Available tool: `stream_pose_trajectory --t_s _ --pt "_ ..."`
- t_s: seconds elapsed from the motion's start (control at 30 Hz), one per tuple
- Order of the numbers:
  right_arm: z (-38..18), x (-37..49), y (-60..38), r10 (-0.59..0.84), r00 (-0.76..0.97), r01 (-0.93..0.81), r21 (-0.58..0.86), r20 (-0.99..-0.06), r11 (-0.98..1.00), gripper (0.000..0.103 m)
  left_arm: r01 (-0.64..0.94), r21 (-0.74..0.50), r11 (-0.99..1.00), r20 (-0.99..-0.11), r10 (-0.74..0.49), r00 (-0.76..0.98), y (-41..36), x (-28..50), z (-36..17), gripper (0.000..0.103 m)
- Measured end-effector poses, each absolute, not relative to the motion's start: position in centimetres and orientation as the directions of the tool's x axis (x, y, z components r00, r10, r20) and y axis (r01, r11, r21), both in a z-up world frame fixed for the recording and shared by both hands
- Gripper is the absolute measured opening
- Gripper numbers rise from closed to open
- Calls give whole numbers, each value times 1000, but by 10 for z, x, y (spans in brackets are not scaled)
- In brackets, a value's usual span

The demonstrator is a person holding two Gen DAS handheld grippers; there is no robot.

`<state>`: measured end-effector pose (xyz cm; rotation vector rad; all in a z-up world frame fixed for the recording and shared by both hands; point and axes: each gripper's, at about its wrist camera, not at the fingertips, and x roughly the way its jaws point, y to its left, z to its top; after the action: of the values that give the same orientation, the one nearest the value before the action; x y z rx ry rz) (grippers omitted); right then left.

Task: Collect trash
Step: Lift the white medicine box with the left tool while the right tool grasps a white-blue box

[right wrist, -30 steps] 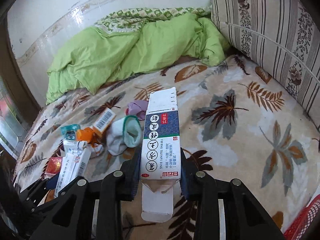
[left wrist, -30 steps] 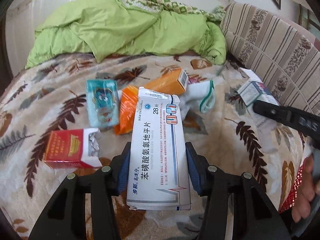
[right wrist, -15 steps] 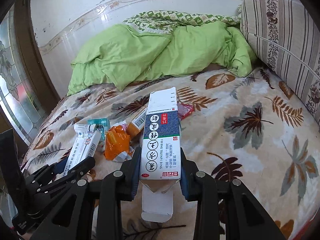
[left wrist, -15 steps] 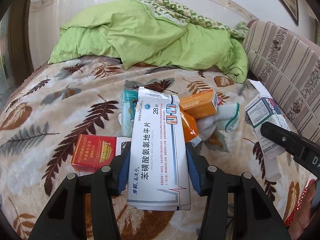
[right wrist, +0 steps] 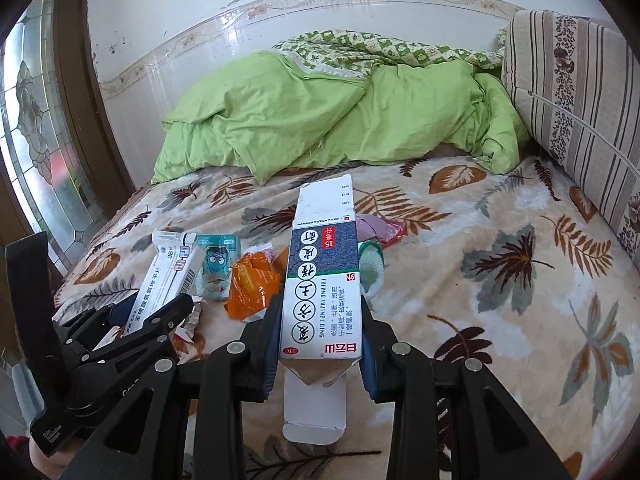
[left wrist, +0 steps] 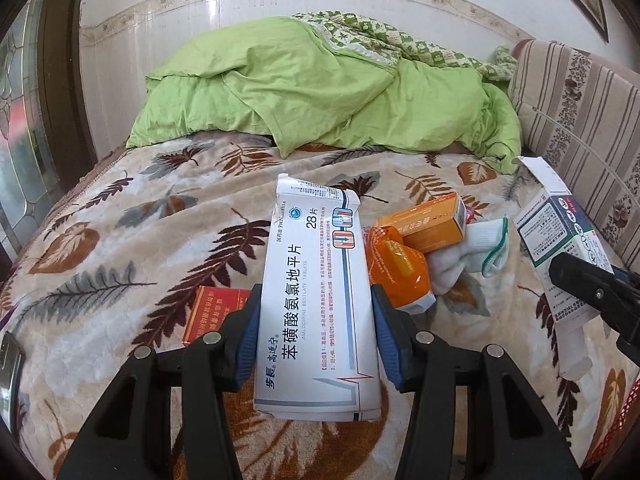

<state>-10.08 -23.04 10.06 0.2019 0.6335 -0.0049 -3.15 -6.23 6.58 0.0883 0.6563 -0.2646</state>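
The leaf-patterned blanket served as the reference surface; all positions below are given relative to it.

At the left of the blanket, a red carton lay flat, partly hidden behind the left gripper. The left gripper's jaws were closed against the two long sides of a white tablet box, which was held lengthwise above the blanket with its far end tilted up. In the right wrist view the same white tablet box appeared at the blanket's left side, clamped in the left gripper.

Toward the middle of the blanket lay a loose cluster: a teal cartoon packet, an orange wrapper, an orange box resting on the wrapper's far edge, and a white sock touching that box. A pink-purple item lay just behind the cluster; what it was could not be made out clearly.

Right of the cluster, the right gripper had its jaws closed on the sides of a dark-blue medicine box, held above the blanket with both end flaps open. The right part of the blanket bordered a striped cushion. A green quilt was bunched along the blanket's far edge.
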Motion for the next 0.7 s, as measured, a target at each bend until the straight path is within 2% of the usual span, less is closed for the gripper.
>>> stream_pose_trajectory --t_s 0.7 --pt "99 -99 -223 75 802 41 180 -592 983 35 257 41 966 -614 -179 769 -62 -33 66 50"
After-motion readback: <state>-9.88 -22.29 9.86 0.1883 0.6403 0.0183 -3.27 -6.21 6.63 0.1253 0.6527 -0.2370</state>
